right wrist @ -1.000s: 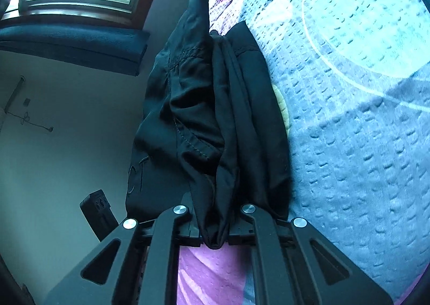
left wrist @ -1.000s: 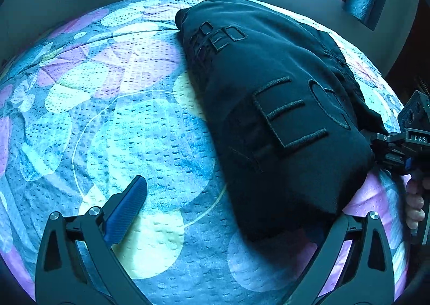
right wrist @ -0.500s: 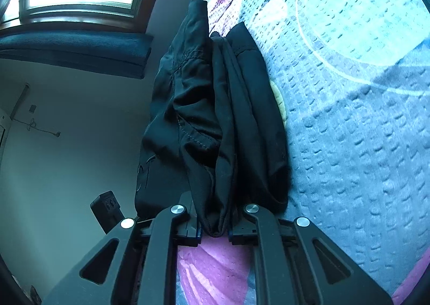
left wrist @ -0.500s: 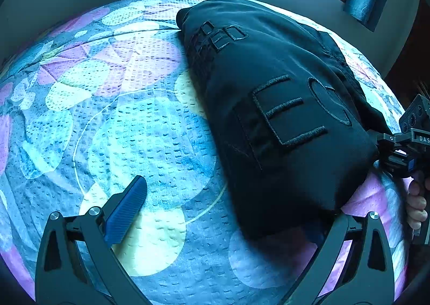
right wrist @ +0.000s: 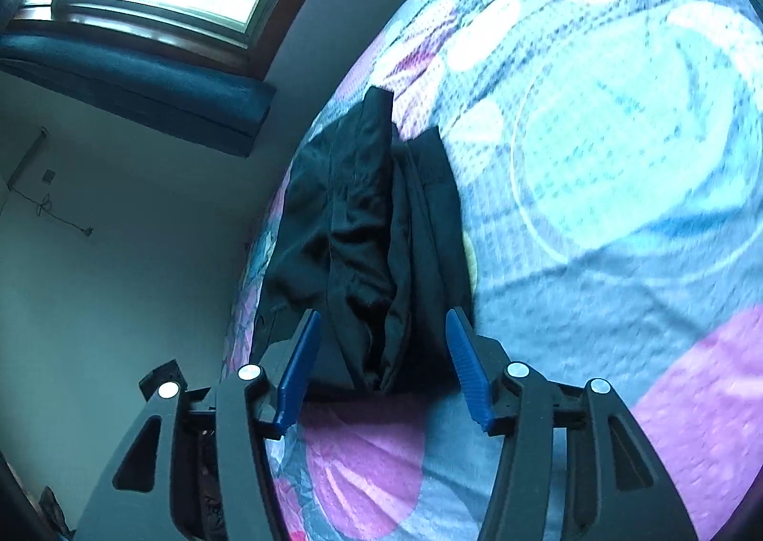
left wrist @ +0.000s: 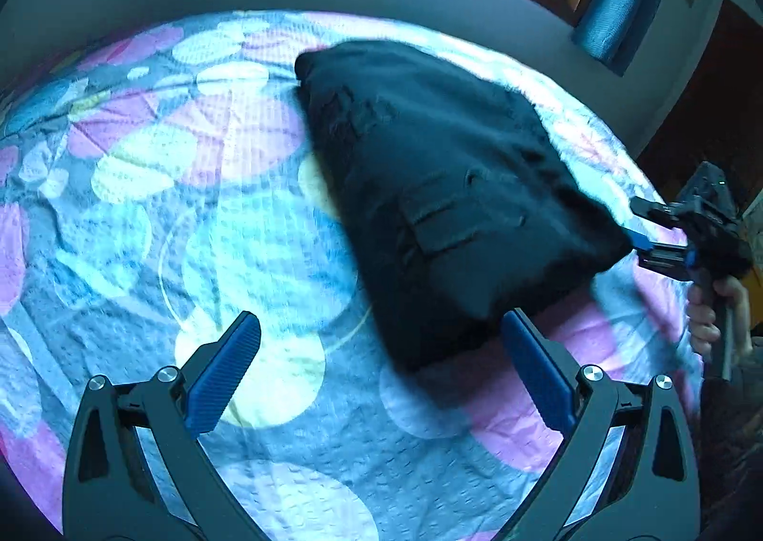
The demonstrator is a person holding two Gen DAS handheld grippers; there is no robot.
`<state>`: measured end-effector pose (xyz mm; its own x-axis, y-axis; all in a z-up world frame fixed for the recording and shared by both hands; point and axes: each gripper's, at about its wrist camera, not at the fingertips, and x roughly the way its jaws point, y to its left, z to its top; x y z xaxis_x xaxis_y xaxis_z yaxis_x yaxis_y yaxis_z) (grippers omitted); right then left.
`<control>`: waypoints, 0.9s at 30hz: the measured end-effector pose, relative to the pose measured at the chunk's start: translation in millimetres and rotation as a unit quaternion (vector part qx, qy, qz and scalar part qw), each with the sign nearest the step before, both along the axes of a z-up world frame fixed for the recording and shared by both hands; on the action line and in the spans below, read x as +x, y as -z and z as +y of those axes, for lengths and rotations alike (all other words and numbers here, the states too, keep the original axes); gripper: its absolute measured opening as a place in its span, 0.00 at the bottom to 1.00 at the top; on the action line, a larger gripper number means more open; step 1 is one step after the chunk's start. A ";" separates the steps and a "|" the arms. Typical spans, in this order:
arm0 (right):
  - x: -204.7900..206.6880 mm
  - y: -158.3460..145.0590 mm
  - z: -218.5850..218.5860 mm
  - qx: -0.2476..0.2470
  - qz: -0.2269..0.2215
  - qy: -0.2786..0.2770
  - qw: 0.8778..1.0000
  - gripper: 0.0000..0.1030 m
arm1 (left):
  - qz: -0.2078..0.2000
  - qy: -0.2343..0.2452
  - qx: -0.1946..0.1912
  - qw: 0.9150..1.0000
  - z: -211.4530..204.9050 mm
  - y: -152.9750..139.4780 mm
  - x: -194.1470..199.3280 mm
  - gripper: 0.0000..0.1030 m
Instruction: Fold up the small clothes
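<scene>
A black garment (left wrist: 443, 188) lies folded into a thick pad on the bed (left wrist: 143, 216), over a flowered quilt in blue, lilac and pale yellow. In the left wrist view it runs from about twelve o'clock down toward four o'clock of the picture. It looks soft and limp, with several loose layers stacked at its near edge, and fairly light. Cloth like that will sag and slide open if lifted by one layer only, so my guess is that the sound hold is across the whole bunched edge or at a corner, pinching every layer together.

The right gripper (right wrist: 381, 364) is at that bunched edge. Its jaws are opening now, about half apart, and the folds of cloth hang between the blue pads (right wrist: 298, 374) with a gap on either side, so nothing is pinched. In the left wrist view this gripper shows at three o'clock, with a hand (left wrist: 715, 317) on its handle.

The left gripper (left wrist: 381, 374) stands wide apart and holds nothing. The near corner of the garment comes just beside its right-hand pad; whether it touches I cannot tell, since the picture is blurred there.
</scene>
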<state>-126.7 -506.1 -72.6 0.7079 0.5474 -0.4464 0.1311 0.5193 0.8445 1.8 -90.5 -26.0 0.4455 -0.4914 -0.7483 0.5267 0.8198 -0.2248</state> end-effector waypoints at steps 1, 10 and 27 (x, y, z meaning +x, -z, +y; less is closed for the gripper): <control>9.5 -2.1 -4.6 0.000 -0.005 0.003 1.000 0.54 | -0.001 0.001 -0.009 1.000 -0.9 -5.1 3.9 0.98; 142.3 13.9 -25.6 0.032 -0.003 0.012 0.999 0.54 | 0.019 -0.010 -0.005 1.000 -38.8 2.7 60.7 0.98; 166.9 52.9 -40.1 0.066 0.018 0.008 0.998 0.18 | 0.061 -0.007 -0.035 0.997 -40.3 20.2 78.8 0.98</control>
